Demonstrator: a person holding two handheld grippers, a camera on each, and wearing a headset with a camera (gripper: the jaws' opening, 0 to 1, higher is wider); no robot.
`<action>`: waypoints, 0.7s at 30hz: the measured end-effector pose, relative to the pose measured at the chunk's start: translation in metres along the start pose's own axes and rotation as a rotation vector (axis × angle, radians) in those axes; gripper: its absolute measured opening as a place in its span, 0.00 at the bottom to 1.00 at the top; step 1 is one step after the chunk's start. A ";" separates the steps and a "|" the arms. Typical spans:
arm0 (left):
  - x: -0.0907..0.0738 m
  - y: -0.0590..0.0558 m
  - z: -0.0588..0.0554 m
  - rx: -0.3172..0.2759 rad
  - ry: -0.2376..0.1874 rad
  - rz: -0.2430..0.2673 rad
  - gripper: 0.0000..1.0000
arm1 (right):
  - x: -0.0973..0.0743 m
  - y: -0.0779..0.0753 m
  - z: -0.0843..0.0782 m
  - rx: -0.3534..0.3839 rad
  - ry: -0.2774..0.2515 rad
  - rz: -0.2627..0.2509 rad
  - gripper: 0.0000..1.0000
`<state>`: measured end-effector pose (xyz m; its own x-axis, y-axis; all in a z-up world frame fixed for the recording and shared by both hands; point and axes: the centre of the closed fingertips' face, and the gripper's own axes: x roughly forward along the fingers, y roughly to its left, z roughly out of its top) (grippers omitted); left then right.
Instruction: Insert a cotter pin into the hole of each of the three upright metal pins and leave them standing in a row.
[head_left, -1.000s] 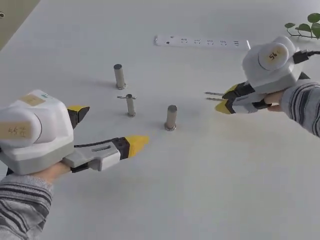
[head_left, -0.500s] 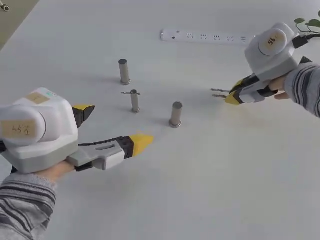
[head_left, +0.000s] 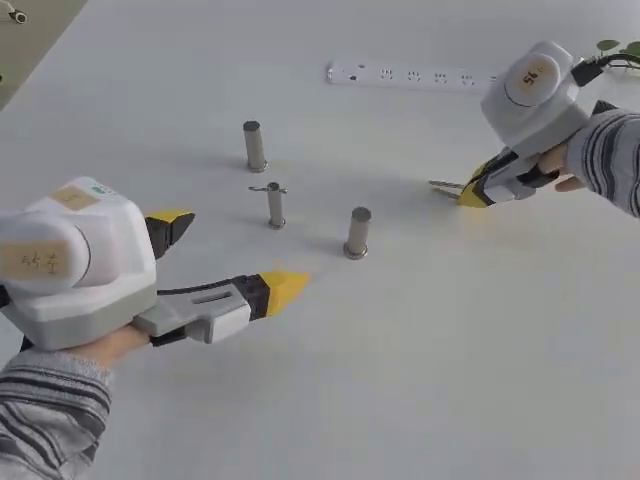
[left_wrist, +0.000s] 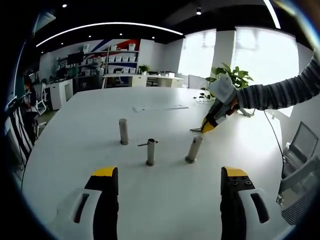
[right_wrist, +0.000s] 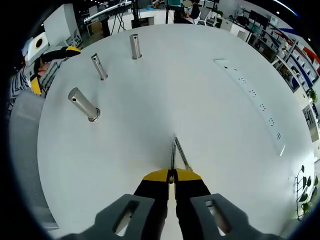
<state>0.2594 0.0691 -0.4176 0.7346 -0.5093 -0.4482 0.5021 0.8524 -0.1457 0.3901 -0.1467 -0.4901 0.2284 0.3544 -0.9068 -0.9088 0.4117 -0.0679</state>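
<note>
Right gripper (head_left: 472, 197) has tipped nose-down toward the white counter (head_left: 420, 380) since a second ago and sits a touch farther from the row, though part of that shift is head motion. Its yellow-tipped jaws are clenched on a thin two-legged steel cotter pin (head_left: 445, 186). The legs point toward the row and run low over the counter; whether they touch it cannot be told. In the right gripper view the legs (right_wrist: 177, 150) stick straight out ahead of the closed tips. Left gripper (head_left: 228, 252) hovers on the near side of the row, jaws spread wide and holding nothing. Three short upright grey metal pins stand in a diagonal row. Far metal pin (head_left: 255, 146) is bare. Middle metal pin (head_left: 276, 208) already carries a fitted cotter pin (head_left: 268, 188) crosswise through its top. Near metal pin (head_left: 358, 232) is bare, with its cross-hole visible just under the top in the right gripper view (right_wrist: 83, 104). Judgement: one of three is done, and the step in hand is bringing the second cotter pin to a bare pin, probably the near one. Next move calls for raising the legs to hole height, lining them up with the bore, then a straight push. The free-standing pin may tip, so steadying it with the left gripper looks wise.
</note>
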 end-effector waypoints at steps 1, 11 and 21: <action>0.000 0.000 0.000 0.002 -0.001 -0.001 0.83 | 0.000 0.000 0.000 -0.009 0.007 0.000 0.00; -0.001 -0.005 0.000 0.006 0.008 -0.023 0.76 | 0.001 -0.003 -0.001 -0.073 0.003 -0.010 0.00; -0.001 -0.017 0.012 0.029 -0.005 -0.069 0.70 | -0.008 0.006 0.013 -0.108 -0.104 -0.028 0.00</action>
<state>0.2552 0.0539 -0.4043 0.7004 -0.5671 -0.4333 0.5642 0.8118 -0.1506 0.3875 -0.1361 -0.4782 0.2840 0.4316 -0.8562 -0.9326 0.3317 -0.1421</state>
